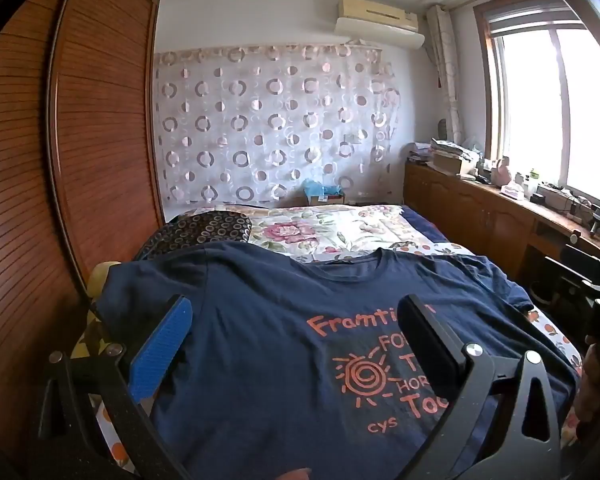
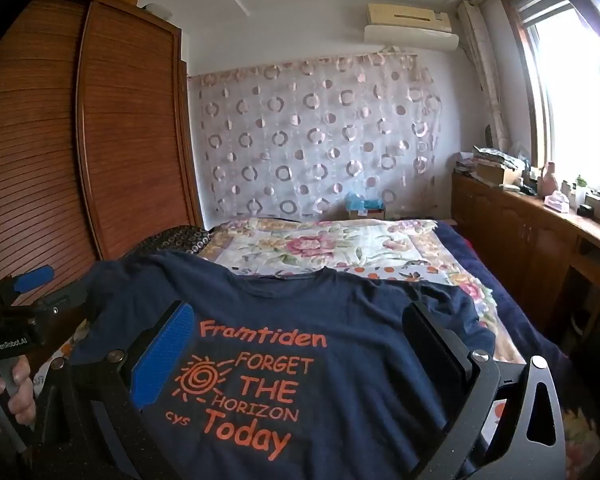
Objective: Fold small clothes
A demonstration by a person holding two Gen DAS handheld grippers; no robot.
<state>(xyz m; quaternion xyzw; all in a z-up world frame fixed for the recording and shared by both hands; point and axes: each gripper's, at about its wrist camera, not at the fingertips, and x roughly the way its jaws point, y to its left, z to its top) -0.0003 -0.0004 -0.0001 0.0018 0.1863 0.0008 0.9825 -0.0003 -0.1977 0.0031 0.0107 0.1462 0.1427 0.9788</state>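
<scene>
One dark blue T-shirt point(image 2: 340, 320) is spread flat, print up, on the bed point(image 2: 340, 248). Both jaws of the left hand-held gripper point(image 1: 296, 340) and the right hand-held gripper point(image 2: 300, 344) are held wide apart above it, and nothing is gripped. The shirt looks soft and light. It is best pinched at the sleeves or hem.

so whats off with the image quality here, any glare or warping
Left wrist view: the window is blown out white and the wardrobe bows from fisheye. Right wrist view: same glare at the window, dark corners, yet the shirt print stays sharp.
</scene>
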